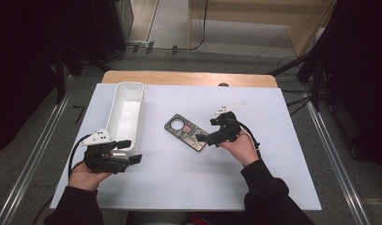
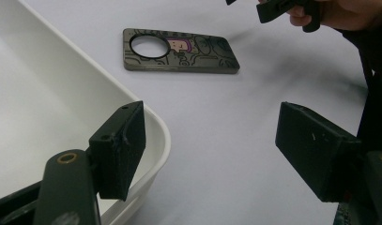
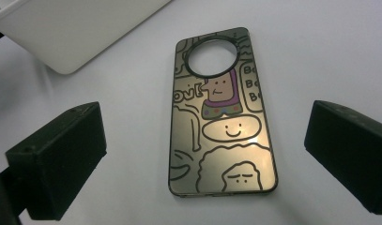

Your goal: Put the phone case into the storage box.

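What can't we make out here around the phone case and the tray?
- Phone case: underside hidden against the table; in the high view its near end sits behind the right gripper, and the drawings are too small to read.
- White tray: cut off by the left gripper view's edges; the left gripper jaw covers part of its rim.
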`<state>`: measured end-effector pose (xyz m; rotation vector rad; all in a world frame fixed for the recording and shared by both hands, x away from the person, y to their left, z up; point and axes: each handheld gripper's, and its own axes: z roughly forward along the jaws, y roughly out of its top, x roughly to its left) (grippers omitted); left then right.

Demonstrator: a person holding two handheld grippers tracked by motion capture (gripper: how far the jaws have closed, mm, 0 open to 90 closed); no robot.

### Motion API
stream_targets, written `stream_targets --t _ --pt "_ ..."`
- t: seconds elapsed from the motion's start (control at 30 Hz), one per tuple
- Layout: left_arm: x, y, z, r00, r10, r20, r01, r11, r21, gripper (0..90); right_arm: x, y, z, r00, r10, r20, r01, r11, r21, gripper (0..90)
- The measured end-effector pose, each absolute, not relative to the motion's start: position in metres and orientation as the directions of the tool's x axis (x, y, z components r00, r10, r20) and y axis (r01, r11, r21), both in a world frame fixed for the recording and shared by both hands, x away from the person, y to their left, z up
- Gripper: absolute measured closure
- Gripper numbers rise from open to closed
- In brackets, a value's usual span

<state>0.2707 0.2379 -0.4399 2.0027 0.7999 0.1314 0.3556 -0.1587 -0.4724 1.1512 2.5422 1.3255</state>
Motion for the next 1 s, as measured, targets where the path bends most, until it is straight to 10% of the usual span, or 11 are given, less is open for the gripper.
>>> stream_targets --t 1.0 --pt "0.271 0.241 -0.439 0.779 0.586 -0.224 0.485 -0.336 0.807 24.5 0.375 -0.125 -0.494 -0.733 0.644 0.218 0.607 0.476 0.637 0.0"
